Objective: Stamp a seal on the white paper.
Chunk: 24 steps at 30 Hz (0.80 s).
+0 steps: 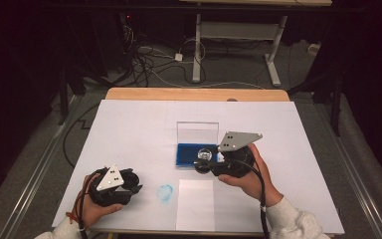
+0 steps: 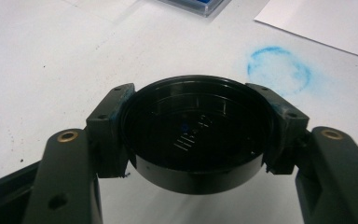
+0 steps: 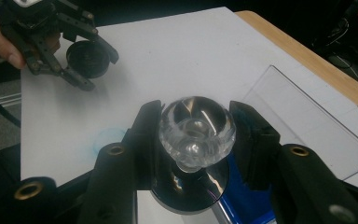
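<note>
On the white table (image 1: 129, 129), left gripper (image 1: 115, 186) fingers clamp a black cap (image 2: 196, 133); right gripper (image 1: 206, 164) fingers grip a glass stamp (image 3: 196, 130).

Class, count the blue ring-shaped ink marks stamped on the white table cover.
1. The blue ring mark lies near the front edge, between the left gripper and the loose white sheet. Others may be hidden.

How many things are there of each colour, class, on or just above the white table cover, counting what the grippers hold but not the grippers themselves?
Black: 1, the round cap held in the left gripper.
Clear: 2, the knobbed stamp in the right gripper and the open case lid.
Blue: 2, the ink pad and the ring mark.
White: 1, the paper sheet.
Total: 6.
</note>
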{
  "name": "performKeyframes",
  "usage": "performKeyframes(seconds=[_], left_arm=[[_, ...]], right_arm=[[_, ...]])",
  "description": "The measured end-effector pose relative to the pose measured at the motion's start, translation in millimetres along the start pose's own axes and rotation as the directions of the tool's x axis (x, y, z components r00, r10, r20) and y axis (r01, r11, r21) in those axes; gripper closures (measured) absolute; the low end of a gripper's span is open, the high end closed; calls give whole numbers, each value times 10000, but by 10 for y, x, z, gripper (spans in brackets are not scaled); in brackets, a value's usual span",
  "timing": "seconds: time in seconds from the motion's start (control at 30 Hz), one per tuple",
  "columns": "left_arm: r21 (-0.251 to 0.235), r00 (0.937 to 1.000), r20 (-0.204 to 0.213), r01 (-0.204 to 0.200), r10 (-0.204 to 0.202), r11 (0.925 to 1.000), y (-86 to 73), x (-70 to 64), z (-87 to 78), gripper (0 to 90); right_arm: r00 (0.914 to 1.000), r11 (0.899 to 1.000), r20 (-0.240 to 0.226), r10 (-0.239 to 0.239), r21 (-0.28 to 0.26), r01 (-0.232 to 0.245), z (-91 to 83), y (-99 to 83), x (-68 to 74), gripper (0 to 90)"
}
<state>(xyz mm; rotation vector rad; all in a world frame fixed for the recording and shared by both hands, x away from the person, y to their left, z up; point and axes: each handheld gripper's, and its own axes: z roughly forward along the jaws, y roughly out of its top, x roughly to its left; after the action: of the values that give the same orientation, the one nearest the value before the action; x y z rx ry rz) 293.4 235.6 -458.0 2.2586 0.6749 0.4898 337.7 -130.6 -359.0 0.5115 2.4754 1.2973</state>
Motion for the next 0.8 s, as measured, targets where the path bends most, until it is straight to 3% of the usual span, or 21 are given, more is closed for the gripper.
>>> performKeyframes(seconds=[0.57,0.8], left_arm=[[-106,9999,11,-134,134,9999,68,-19,37,363],[-70,10000,-29,-73,73,9999,47,-10,26,362]], right_arm=[[9996,9998,-203,-183,-55,182,-89,-81,195,569],[9980,9993,-533,-343,103,349,-53,-139,277,569]])
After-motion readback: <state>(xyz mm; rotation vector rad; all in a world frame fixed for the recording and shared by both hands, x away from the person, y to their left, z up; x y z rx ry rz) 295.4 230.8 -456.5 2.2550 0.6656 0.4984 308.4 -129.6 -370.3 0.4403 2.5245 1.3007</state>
